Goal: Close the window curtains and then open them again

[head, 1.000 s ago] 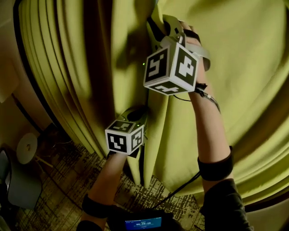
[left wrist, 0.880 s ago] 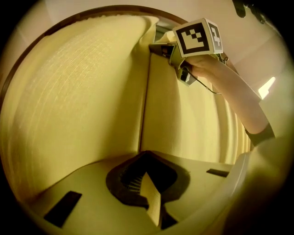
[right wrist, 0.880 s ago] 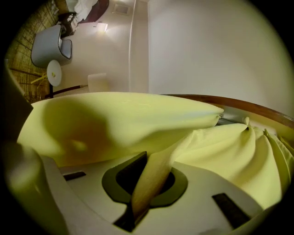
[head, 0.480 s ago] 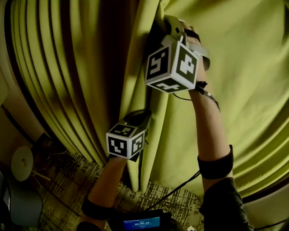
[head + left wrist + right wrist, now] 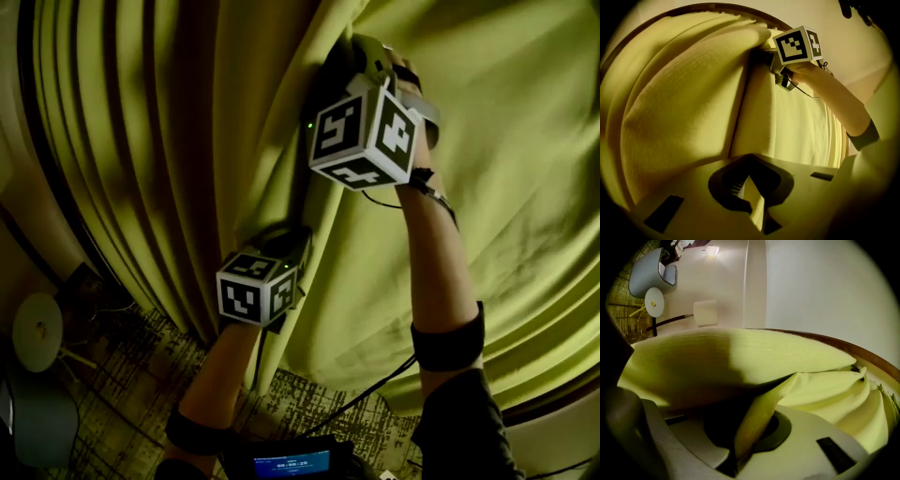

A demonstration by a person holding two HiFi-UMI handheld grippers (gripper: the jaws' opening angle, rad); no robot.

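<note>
Curtain (image 5: pixel 506 141) dragged leftward, pinched fold (image 5: pixel 757 427) visible only from gripper views

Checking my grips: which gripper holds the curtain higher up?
The right gripper; it pinches the curtain edge above the left gripper, which is nearer the floor.

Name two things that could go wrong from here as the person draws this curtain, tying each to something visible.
1. The right tool and the left tool each pinch only a thin fold of the curtain, so it might slip free.
2. The black cable hanging near the curtain's hem might snag.
</note>
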